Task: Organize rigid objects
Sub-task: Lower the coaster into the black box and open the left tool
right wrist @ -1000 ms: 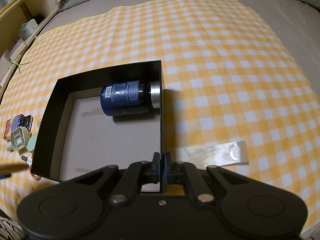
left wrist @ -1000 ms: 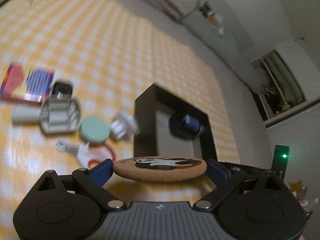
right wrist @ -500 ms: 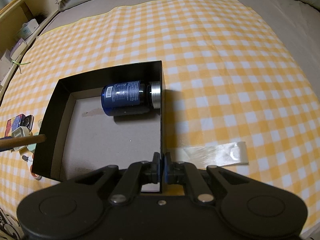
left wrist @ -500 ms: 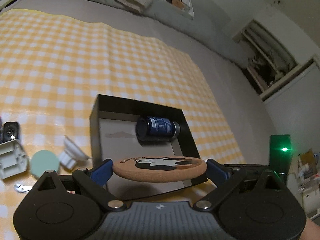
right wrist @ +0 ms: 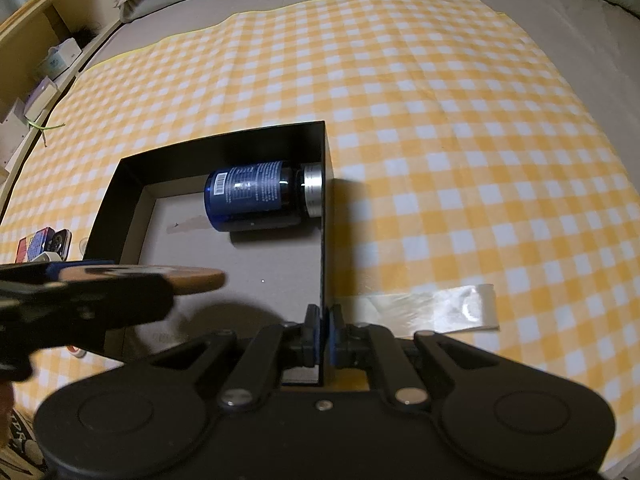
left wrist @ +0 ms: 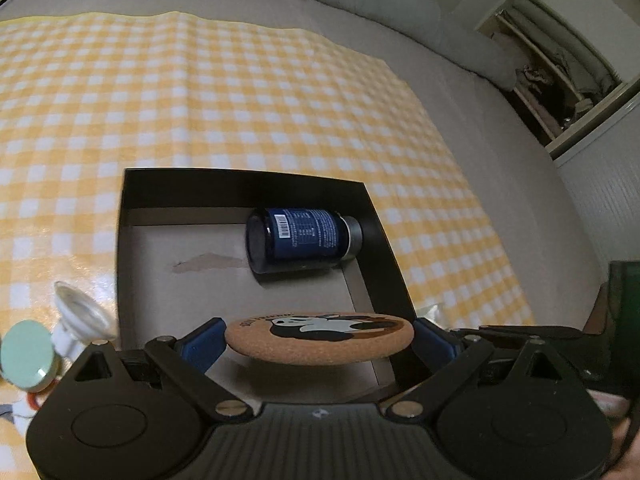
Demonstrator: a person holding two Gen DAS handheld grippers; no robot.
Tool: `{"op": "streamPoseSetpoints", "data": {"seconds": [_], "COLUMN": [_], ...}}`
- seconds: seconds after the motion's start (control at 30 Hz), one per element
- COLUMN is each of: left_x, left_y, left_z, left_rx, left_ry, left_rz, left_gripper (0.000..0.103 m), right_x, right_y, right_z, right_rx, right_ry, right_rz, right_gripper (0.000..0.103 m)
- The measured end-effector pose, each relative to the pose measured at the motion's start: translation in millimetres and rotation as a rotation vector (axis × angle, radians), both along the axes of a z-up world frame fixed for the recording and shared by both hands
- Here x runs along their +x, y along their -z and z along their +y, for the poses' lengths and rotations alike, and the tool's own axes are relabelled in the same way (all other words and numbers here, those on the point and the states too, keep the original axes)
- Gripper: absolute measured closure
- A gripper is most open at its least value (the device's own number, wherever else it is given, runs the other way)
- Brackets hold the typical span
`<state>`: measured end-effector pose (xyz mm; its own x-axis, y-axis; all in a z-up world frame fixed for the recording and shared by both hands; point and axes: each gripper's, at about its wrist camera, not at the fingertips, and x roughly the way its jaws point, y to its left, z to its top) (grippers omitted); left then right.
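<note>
**coaster over the box, one bottle packed, a small pile left outside**

the round cork coaster [left wrist: 319, 337], printed with a black, white and brown animal, is held flat and clear of the floor of the black box [left wrist: 248, 184], over its near end. the left gripper [left wrist: 319, 340] is clamped on it, one blue pad at each edge. in the right wrist view the coaster [right wrist: 176, 277] reaches in past the box's left wall, with its shadow on the grey cardboard floor below.

inside the box [right wrist: 224, 140] lies one dark blue bottle [left wrist: 298, 239] with a silver cap, on its side in the far right corner, cap against the right wall. so one thing looks packed and a second is about to go in; my judgement is that the task is somewhere before its middle.

the right gripper [right wrist: 323, 330] is pinched tight on the box's right wall near the front corner, apparently steadying it.

outside, left of the box on the yellow checked cloth [left wrist: 240, 92]:
- one pale green disc [left wrist: 27, 355]
- one white ridged cap-like piece [left wrist: 80, 322]
- one red and blue card or packet [right wrist: 35, 243], with a small dark item touching it
- a white item [right wrist: 47, 257] just beside those, mostly hidden
- a bit of red and white at the left wrist view's lower edge, too cut off to name

that makes at least five pieces left to move. right of the box lies one clear plastic strip [right wrist: 440, 309], which may be wrapping rather than an item to sort. the cloth is spread on a grey bed [right wrist: 580, 20].
</note>
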<state>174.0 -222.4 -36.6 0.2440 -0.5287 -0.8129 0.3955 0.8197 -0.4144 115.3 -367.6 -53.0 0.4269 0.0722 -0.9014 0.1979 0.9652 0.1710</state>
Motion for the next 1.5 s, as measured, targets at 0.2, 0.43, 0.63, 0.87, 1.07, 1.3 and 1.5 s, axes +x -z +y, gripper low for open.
{"op": "streamPoseSetpoints", "data": {"seconds": [0.2,0.43,0.63,0.87,1.07,1.3,1.5], "left_x": [5,8,11,8,9,7,1], "left_y": [11,32,37,26,25,6,-4], "left_z": [-14,-20,-13,-9,-4,-4,-14], "left_rx": [0.013,0.033,0.024,0.020,0.011,0.056,0.221], "left_ry": [-0.011,-0.023,-0.052,-0.027,-0.043,0.034,0.188], "left_rz": [-0.019,0.028,0.113,0.108,0.137,0.026,-0.169], "left_gripper": [0.005,0.004,0.000,0.007,0.012,0.049,0.094], "right_x": [-1,0,0,0,-1,-2,-3], "right_y": [0,0,0,0,1,1,1], "right_z": [1,2,1,1,3,4,3], "right_rx": [0.001,0.004,0.008,0.001,-0.003,0.010,0.013], "right_ry": [-0.003,-0.002,-0.002,-0.006,-0.010,-0.002,0.000], "right_rz": [-0.001,0.001,0.001,-0.001,-0.001,0.000,0.000], "right_gripper": [0.098,0.097,0.097,0.097,0.097,0.097,0.097]}}
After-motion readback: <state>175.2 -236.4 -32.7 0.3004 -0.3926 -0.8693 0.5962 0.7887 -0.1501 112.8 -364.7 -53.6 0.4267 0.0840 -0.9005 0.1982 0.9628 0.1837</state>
